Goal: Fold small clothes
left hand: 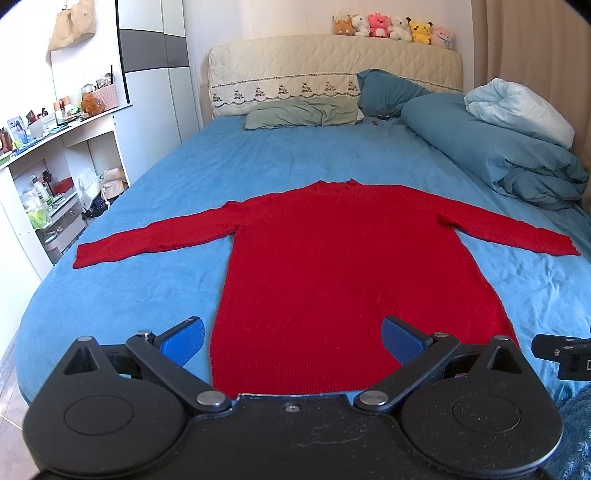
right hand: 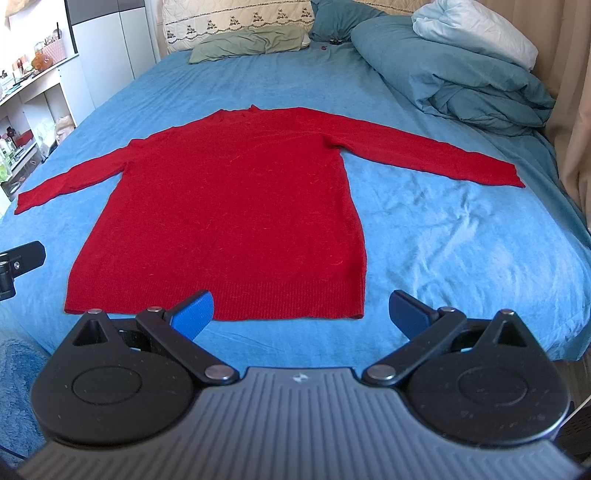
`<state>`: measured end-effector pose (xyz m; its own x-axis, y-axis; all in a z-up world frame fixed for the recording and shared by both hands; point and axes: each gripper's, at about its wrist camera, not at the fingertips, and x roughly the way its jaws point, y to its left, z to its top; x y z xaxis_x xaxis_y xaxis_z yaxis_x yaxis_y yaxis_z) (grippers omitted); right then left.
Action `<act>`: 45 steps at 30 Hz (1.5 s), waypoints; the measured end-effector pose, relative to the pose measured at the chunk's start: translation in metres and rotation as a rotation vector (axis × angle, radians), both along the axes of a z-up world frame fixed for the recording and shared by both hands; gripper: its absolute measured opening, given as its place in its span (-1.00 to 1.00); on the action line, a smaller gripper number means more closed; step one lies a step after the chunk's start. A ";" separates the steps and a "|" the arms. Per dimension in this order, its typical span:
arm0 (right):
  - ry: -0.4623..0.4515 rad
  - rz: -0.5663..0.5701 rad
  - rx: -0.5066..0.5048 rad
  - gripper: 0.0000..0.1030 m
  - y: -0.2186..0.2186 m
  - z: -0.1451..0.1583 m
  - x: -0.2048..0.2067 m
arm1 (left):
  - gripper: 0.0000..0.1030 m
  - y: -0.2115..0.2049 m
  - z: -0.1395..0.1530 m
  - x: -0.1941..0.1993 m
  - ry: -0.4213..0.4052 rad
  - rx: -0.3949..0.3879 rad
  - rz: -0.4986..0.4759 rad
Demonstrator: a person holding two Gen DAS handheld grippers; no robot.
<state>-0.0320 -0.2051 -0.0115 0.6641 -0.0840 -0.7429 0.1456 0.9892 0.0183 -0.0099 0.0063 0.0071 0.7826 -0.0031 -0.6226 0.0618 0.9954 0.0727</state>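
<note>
Red sweater [right hand: 229, 206] lies flat; both grippers' fingers spread; only the left view shows plush toys [left hand: 393, 25].

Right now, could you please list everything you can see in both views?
sweater: 1, red, flat on the bed, sleeves spread, hem nearest
sheet: 1, blue, covering the bed
pillows: 2, green and teal, at the headboard
duvet: 1, teal, bunched on the bed's right side
blanket: 1, pale blue, on the duvet
headboard: 1, cream, quilted, at the far end
plush toys: 6, mixed colours, in a row on the headboard
shelf unit: 1, white, left of the bed, cluttered
curtain: 1, beige, right of the bed
left gripper: 1, black with blue pads, open above the hem
right gripper: 1, black with blue pads, open near the hem's right corner
</note>
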 end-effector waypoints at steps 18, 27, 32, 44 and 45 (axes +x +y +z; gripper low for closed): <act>-0.003 0.003 0.004 1.00 0.008 0.003 0.002 | 1.00 0.001 0.001 0.000 -0.007 -0.006 0.002; -0.003 0.003 0.005 1.00 0.007 0.002 0.003 | 1.00 0.002 0.001 -0.001 -0.008 -0.007 0.002; -0.004 0.003 0.005 1.00 0.007 0.002 0.003 | 1.00 0.002 0.001 -0.001 -0.008 -0.008 0.004; -0.004 0.002 0.007 1.00 0.007 0.002 0.003 | 1.00 0.002 0.002 -0.001 -0.009 -0.009 0.005; -0.004 0.002 0.007 1.00 0.006 0.001 0.003 | 1.00 0.002 0.002 -0.001 -0.009 -0.010 0.005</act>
<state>-0.0294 -0.1989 -0.0100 0.6675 -0.0771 -0.7406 0.1431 0.9894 0.0259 -0.0106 0.0086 0.0095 0.7881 -0.0049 -0.6156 0.0559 0.9964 0.0637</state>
